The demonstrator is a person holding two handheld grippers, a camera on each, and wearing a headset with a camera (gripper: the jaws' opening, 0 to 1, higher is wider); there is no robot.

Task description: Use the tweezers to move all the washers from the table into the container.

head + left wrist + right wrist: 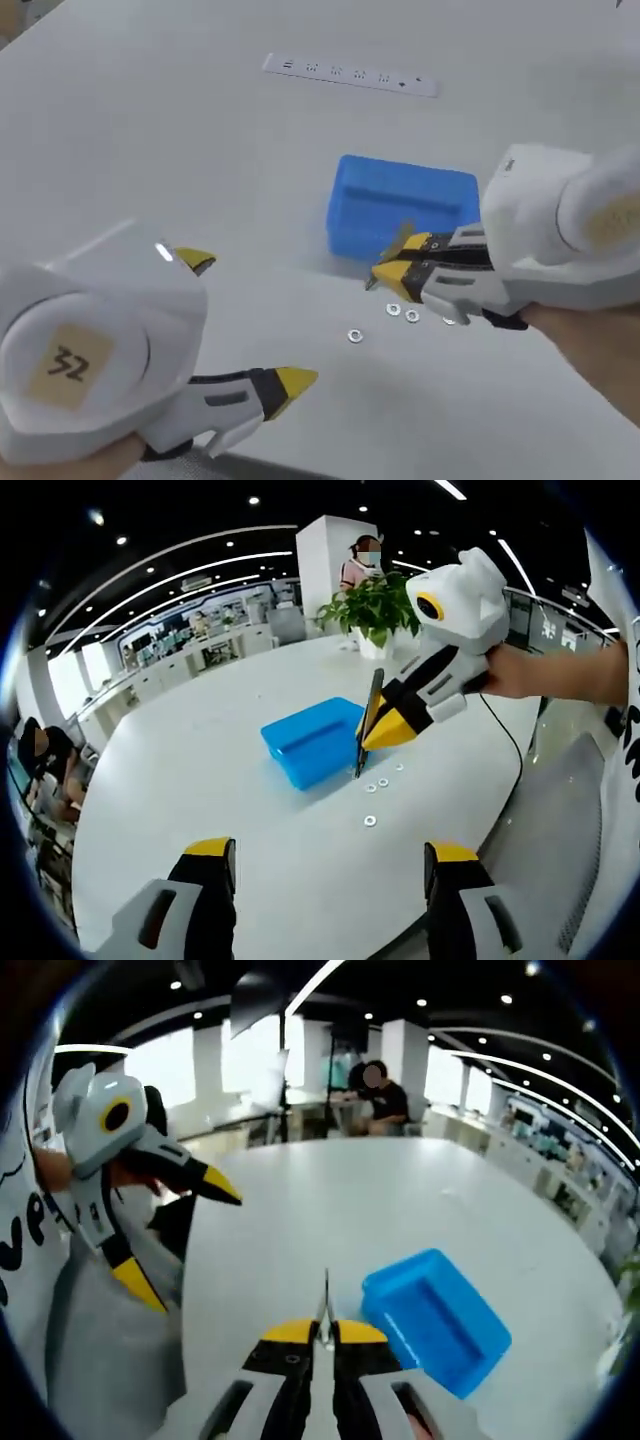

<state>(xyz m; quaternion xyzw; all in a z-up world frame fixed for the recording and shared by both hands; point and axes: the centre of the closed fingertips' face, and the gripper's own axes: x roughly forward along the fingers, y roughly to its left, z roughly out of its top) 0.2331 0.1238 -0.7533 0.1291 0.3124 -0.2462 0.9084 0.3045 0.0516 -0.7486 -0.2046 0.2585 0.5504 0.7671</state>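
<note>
Head view: four washers (412,316) lie on table (150,120) near its front edge, just beside blue container (400,205); transfer judged barely begun. Right gripper (400,262) clamped on tweezers (378,277); left gripper (250,320) jaws apart, empty

A wide white table (150,120) stands in an open office — dark ceiling with spot lights (253,500), a white pillar (320,550), a potted plant (375,610), bright windows (180,1065)

tan sticker (68,365) on left gripper (245,320): handwritten "32", black ink
second sticker (615,222) on right gripper (400,262): blurred, can't read
power strip (350,76): small dark marks, too small to read
shirt (28,1222): black lettering, cut off, unreadable
</note>
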